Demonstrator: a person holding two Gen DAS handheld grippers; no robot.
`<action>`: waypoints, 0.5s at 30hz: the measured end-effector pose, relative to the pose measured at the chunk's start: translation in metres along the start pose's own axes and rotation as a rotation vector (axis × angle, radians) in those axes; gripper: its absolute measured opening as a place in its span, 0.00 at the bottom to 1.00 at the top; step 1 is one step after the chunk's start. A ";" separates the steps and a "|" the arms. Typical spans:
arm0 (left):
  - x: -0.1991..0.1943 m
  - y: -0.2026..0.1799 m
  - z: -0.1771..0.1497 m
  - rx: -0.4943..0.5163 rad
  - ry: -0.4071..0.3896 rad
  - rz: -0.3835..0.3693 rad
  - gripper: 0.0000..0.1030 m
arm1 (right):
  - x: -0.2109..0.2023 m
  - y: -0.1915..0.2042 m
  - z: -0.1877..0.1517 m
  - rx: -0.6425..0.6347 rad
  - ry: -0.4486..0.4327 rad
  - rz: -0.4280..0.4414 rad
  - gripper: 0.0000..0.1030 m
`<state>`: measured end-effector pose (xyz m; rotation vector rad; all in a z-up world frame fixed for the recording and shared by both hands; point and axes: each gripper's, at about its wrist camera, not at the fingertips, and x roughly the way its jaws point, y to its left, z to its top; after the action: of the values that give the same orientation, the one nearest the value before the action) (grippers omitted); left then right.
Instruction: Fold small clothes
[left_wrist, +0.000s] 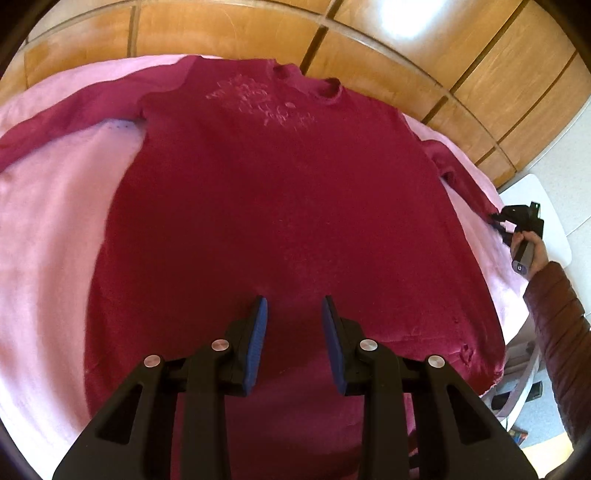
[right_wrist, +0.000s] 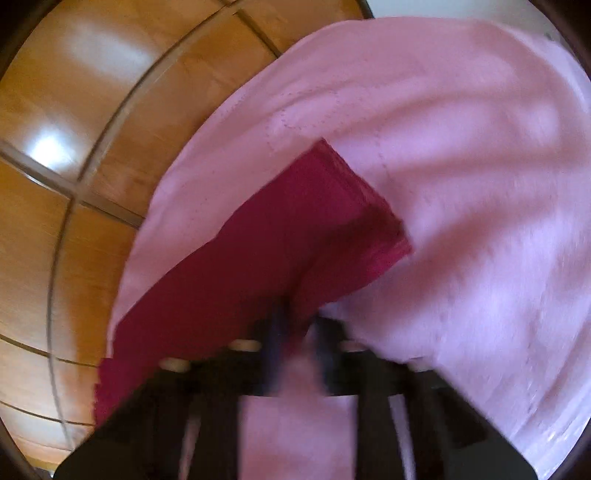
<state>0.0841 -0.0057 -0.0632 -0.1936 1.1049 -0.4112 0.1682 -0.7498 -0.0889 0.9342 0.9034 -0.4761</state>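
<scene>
A dark red long-sleeved shirt (left_wrist: 277, 203) lies flat, front up, on a pink cloth (left_wrist: 48, 221), with its neck at the far side. My left gripper (left_wrist: 294, 306) hovers over the shirt's lower middle, its blue pads (left_wrist: 258, 332) apart and nothing between them. At the far right, my right gripper (left_wrist: 496, 218) meets the end of the shirt's right sleeve (left_wrist: 461, 177). The right wrist view is blurred. There the red sleeve (right_wrist: 295, 229) runs from its cuff back to the tips of my right gripper (right_wrist: 299, 325), which looks shut on the sleeve's edge.
The pink cloth (right_wrist: 461, 147) covers the rounded table well beyond the shirt. Wooden panels with dark joints (left_wrist: 369, 37) lie beyond the table edge. A person's hand (left_wrist: 539, 251) and maroon quilted sleeve (left_wrist: 557, 314) hold the right gripper. Behind them stands a white surface (left_wrist: 535, 192).
</scene>
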 end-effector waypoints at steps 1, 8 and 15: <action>0.003 -0.001 0.001 0.000 0.006 0.004 0.28 | -0.008 0.002 0.004 -0.039 -0.030 -0.026 0.05; 0.016 0.002 0.003 -0.002 0.037 0.008 0.28 | -0.015 -0.036 0.012 -0.063 -0.057 -0.112 0.05; 0.012 -0.004 0.008 0.033 0.015 -0.007 0.47 | -0.026 -0.017 0.013 -0.087 -0.085 -0.100 0.05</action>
<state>0.0950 -0.0150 -0.0681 -0.1659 1.1115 -0.4378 0.1476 -0.7706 -0.0719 0.7869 0.8892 -0.5534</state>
